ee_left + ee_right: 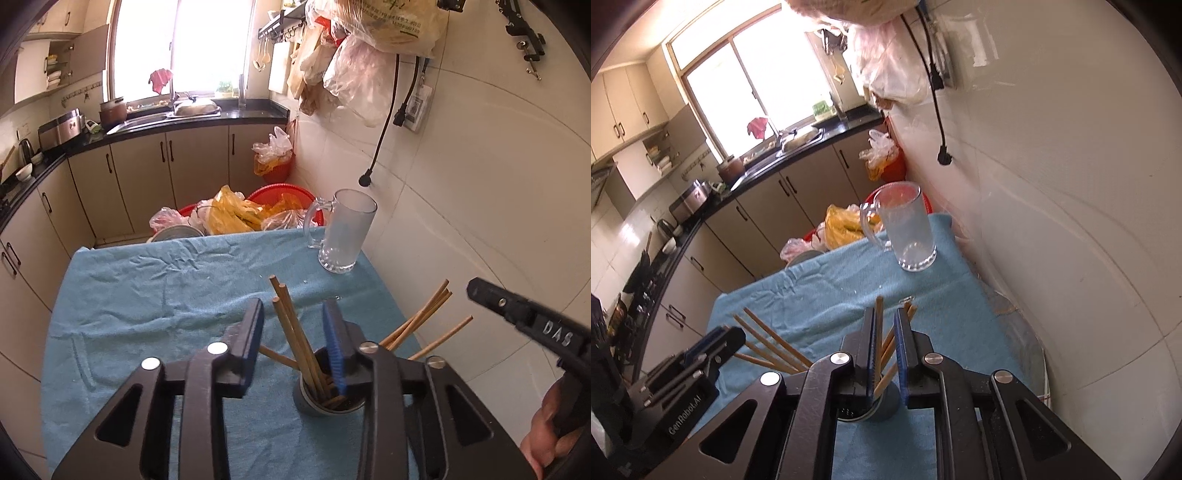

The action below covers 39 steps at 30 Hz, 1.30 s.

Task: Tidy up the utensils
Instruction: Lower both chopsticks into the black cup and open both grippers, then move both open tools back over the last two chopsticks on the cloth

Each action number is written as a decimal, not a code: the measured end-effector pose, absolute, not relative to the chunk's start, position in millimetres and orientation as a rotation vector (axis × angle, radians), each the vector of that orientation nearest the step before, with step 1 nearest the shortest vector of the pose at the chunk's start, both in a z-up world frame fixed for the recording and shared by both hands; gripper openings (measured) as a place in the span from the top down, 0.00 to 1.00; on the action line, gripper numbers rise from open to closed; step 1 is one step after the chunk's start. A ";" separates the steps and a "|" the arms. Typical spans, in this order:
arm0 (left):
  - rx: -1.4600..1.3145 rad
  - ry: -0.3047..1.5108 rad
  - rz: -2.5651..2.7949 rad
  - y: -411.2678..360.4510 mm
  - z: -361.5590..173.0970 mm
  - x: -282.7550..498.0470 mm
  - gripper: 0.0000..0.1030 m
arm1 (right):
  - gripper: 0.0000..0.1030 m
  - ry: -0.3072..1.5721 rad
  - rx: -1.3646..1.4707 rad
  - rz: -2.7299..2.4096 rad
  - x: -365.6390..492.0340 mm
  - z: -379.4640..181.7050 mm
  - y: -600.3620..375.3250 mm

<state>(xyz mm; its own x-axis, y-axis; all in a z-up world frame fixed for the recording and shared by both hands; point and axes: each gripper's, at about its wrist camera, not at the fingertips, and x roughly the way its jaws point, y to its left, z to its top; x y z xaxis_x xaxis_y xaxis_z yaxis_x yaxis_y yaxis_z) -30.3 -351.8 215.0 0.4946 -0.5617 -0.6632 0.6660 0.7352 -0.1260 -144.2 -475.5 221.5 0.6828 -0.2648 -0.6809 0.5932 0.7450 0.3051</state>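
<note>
While the left gripper (293,325) hangs spread around chopsticks (295,332) standing in the cup (314,404), the right gripper (886,332) sits nearly closed, apparently releasing; both should lift clear next.

The lower ends of the wooden chopsticks (291,332) sit out of sight inside the round dark metal holder (306,404), whose right side is covered by the left tool (293,314). In the right wrist view the right tool (886,325) hides most of that holder, so only its near rim shows. The person's hand (543,432) is cut off by the right edge. The worktop under the wrinkled blue towel (155,295) is covered completely. The small label on the far wall (419,105) is unreadable.
</note>
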 end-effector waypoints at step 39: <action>0.139 0.808 -0.558 -196.5 199.4 -55.4 0.38 | 0.60 0.765 0.620 -0.417 -181.4 181.2 -369.7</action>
<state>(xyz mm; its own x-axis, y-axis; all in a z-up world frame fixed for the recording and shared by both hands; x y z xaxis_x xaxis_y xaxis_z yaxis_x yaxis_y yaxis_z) -55.4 -196.5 199.4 0.5562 -0.4193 -0.7175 0.5226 0.8478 -0.0903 -181.4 -369.7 181.2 0.6551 -0.1262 -0.7450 0.5572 0.7466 0.3635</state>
